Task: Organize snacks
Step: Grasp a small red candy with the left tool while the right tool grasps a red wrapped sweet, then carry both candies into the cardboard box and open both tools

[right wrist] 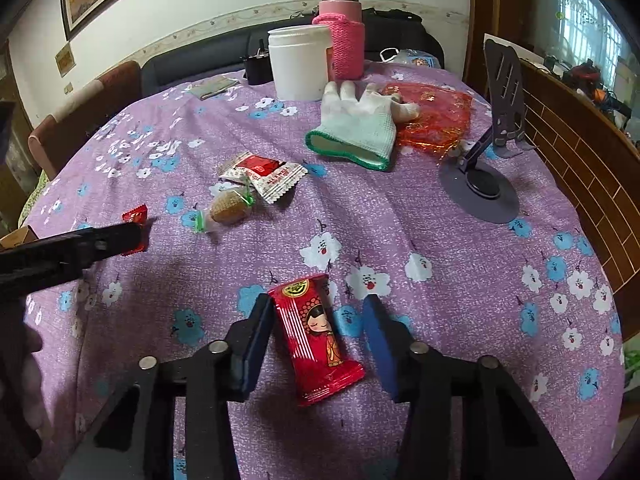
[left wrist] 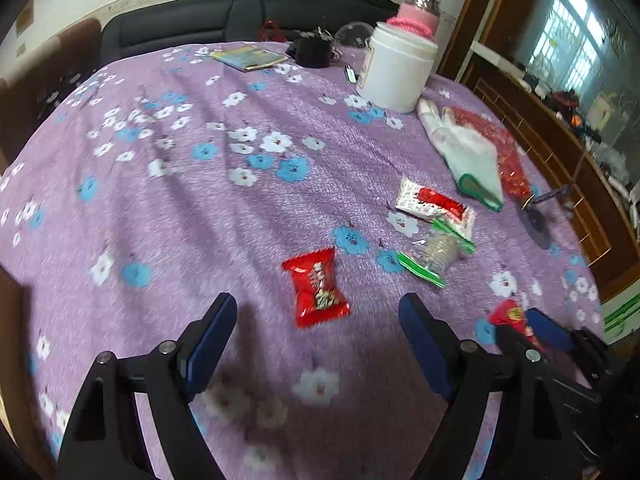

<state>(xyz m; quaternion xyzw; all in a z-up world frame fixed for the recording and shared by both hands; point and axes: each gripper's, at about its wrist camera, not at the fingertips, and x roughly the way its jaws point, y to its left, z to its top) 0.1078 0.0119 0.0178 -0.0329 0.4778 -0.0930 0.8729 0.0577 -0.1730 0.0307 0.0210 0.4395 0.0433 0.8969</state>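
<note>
Left wrist view: the left gripper (left wrist: pixel 318 334) stands wide open and empty at the bottom of the frame, above a purple floral cloth (left wrist: pixel 180 208). A red packet (left wrist: pixel 316 286) lies just beyond its fingertips, lower centre, touching neither finger. To the right of centre lie a red-and-white sachet (left wrist: pixel 434 204) and a clear green-ended wrapper (left wrist: pixel 436 254), touching each other. A white jar (left wrist: pixel 398 68) stands at upper right, with a pink-sleeved flask (left wrist: pixel 416 16) behind it; a white glove (left wrist: pixel 468 156) lies at right, overlapping a red film (left wrist: pixel 504 148).

Right wrist view: the right gripper (right wrist: pixel 318 334) is partly open at lower centre, straddling a doll-print packet (right wrist: pixel 316 340) that lies flat on the cloth. The left finger (right wrist: pixel 256 344) is touching or almost touching the packet's edge; the right finger stands clear of it. Whether the packet is gripped cannot be told; it appears not. A stand (right wrist: pixel 480 188) sits at right. The left gripper enters at the left edge, over the red packet.
</note>
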